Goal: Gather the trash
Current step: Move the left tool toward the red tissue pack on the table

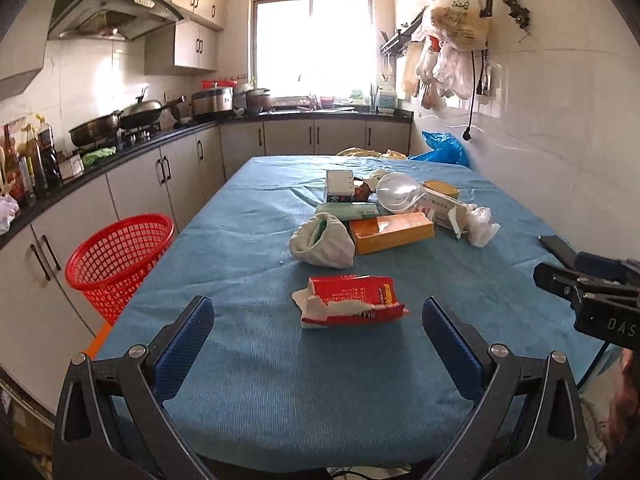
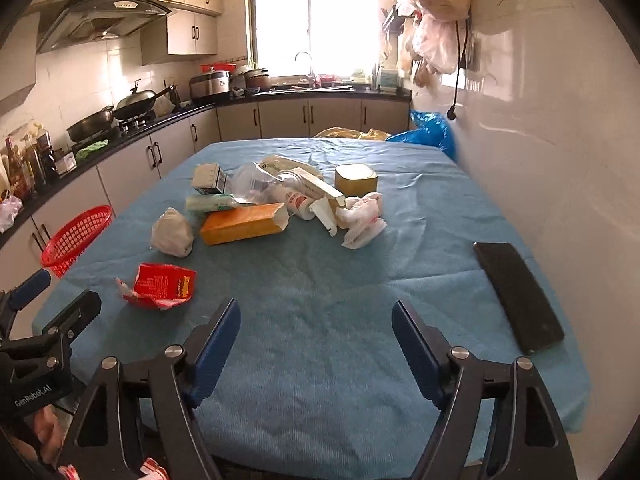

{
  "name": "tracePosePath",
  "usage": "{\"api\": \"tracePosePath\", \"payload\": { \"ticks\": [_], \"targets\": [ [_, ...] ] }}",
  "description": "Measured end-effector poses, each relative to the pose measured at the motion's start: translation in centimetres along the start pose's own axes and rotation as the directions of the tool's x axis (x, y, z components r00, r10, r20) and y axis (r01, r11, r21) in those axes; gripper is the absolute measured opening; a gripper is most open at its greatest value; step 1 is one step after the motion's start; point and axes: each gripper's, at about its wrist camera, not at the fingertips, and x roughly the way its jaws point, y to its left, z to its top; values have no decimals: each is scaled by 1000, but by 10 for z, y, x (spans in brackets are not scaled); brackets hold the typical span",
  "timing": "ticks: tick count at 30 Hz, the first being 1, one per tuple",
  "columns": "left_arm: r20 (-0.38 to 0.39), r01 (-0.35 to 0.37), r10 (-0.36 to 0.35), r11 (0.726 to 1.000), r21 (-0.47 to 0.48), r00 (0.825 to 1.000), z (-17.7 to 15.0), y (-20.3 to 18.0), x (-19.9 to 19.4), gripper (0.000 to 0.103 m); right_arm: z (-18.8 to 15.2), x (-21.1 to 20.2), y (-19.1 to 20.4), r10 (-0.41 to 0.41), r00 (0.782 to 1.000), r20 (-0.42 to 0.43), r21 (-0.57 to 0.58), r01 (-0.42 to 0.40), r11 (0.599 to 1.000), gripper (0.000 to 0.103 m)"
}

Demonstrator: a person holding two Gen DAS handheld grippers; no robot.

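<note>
A: From the left wrist view, what lies on the counter [image 1: 240, 380]?

B: A torn red packet [image 1: 348, 300] near the near edge, just ahead of the left gripper [image 1: 318, 320], whose fingers [image 1: 186, 332] are spread with nothing between them. Farther in sit a crumpled white bag [image 1: 324, 240], an orange box [image 1: 392, 232] and a clear cup [image 1: 396, 192] on its side.

A: Any bin?

B: A red mesh basket [image 1: 120, 256] stands off the left edge; its inside looks empty as far as can be seen.

A: And the right wrist view?

B: The right gripper [image 2: 316, 332] hovers over bare cloth, fingers [image 2: 216, 344] spread wide and pinching nothing. The red packet lies left of it, the trash pile beyond it. A black phone [image 2: 520, 296] lies by the right edge.
</note>
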Motion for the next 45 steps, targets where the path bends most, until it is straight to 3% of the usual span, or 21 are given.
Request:
{"api": "tracePosePath", "payload": {
  "ticks": [17,45],
  "targets": [
    [-13,5,-4,1000,22,1000,-5,-21,0,103,-11,-15,-7,-88,996,27,-38,89,995,82],
    [-43,12,-12,1000,7,999,-9,-15,4,103,-13,-13,-3,-108,994,21,-53,109,993,82]
  ]
}}
